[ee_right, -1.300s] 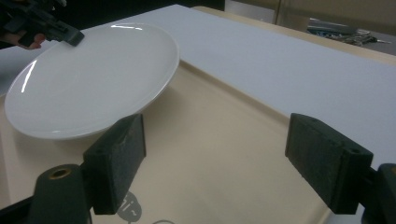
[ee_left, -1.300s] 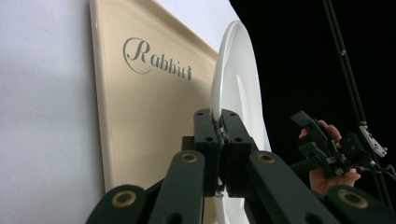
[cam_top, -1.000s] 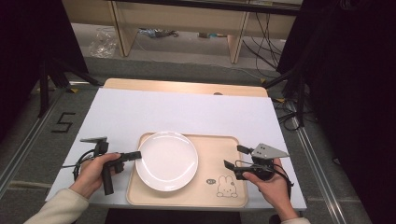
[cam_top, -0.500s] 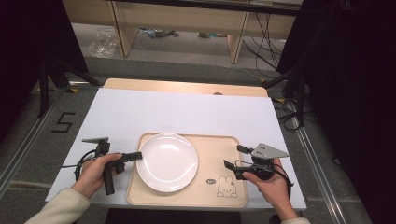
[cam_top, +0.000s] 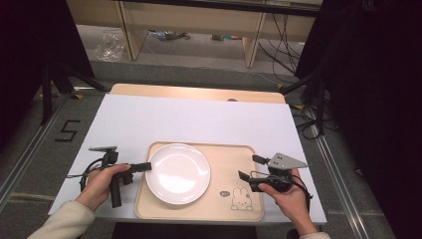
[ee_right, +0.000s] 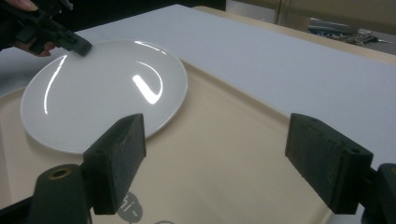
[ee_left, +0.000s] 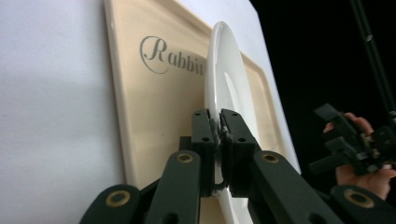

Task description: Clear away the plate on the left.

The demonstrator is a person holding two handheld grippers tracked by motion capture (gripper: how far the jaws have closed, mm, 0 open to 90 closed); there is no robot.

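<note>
Jaws of the left gripper (cam_top: 144, 167) are clamping the left rim of one white plate (cam_top: 178, 173), lying on one tray (cam_top: 234, 157); the right gripper (cam_top: 247, 167) is hovering open. Left gripper view: pads are pinching the rim. Right gripper view: jaws are standing apart above the tray. The plate is gripped but seemingly not lifted yet.

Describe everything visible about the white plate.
The plate is round, plain white and glossy, like glazed ceramic, with a shallow raised rim and nothing on it. It lies flat on the left half of the beige tray. The left gripper is clamped on its left rim, one jaw above and one below.
</note>
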